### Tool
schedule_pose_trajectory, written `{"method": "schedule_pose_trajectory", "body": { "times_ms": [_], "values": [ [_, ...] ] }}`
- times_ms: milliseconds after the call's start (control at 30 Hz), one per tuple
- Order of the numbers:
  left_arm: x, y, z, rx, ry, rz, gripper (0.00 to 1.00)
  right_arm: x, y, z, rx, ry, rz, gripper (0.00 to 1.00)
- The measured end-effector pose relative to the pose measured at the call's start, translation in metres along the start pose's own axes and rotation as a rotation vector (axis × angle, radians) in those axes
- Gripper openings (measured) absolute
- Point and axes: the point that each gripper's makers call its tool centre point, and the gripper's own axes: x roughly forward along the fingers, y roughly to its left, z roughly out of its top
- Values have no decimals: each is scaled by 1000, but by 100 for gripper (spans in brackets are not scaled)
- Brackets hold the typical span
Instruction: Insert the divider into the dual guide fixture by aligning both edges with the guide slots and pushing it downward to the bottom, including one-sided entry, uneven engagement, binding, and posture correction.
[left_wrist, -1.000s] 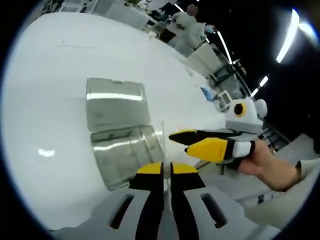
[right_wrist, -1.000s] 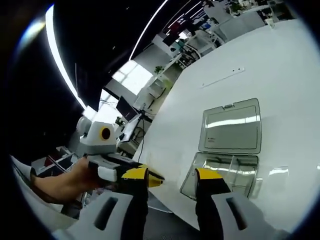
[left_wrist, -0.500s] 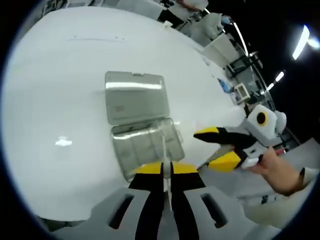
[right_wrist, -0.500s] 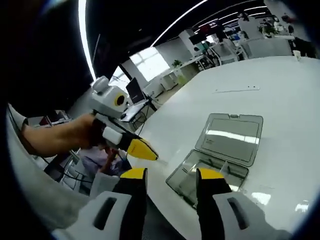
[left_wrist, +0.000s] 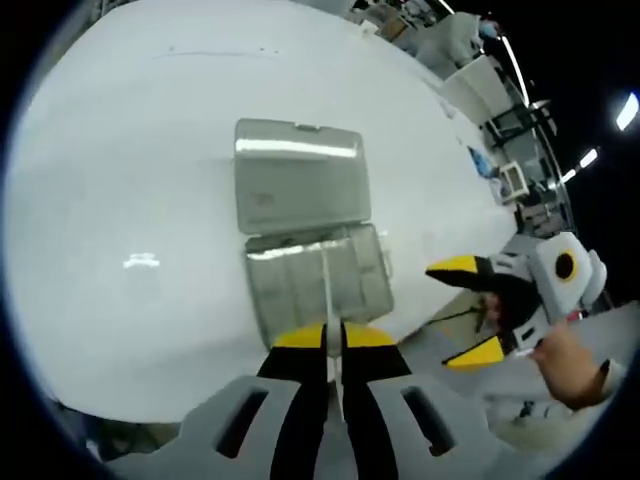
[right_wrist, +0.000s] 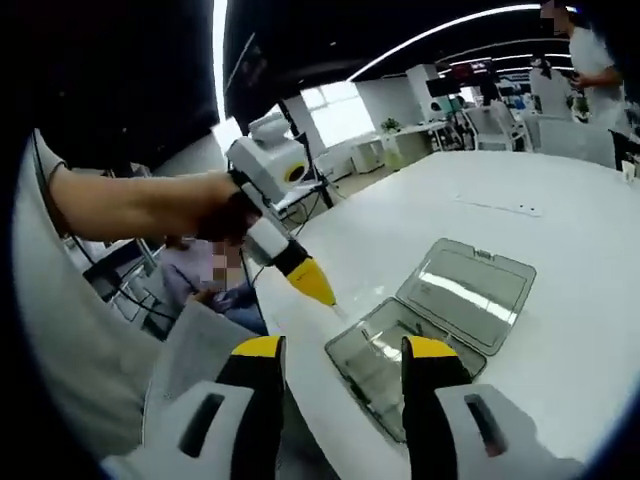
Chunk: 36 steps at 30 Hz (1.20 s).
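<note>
One clear case (left_wrist: 312, 240) (lid open), one divider (left_wrist: 328, 300), two grippers (left_wrist: 334, 340) (right_wrist: 340, 350), one table (left_wrist: 120, 180).

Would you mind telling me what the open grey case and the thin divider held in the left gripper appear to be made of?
The open hinged grey case looks like translucent smoky plastic: the white table shows through its tray, and ceiling lights streak glossily across the lid. The thin clear divider, pinched between the left gripper's jaws, seems a clear rigid plastic sheet, seen edge-on as a pale line; acrylic or similar, I cannot say which.
</note>
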Motion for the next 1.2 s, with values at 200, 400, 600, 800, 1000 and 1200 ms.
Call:
{"method": "schedule_pose_trajectory", "body": {
  "times_ms": [200, 400, 600, 800, 1000, 1200],
  "values": [
    [9, -2, 3, -8, 27, 34, 0, 0, 4, -8, -128, 33, 9, 49],
    [15, -3, 6, -15, 43, 61, 1, -1, 5, -12, -174, 34, 18, 53],
    [20, -2, 6, -17, 57, 85, 0, -5, 2, -15, -216, 42, 17, 57],
    [22, 3, 6, -26, 72, 114, 0, -9, 0, -20, -257, 52, 10, 61],
    [25, 8, 3, -41, 91, 143, 0, -8, -1, -26, -307, 81, 3, 64],
    [27, 9, 4, -46, 102, 158, 0, -8, -3, -33, -351, 115, -3, 67]
  ]
}}
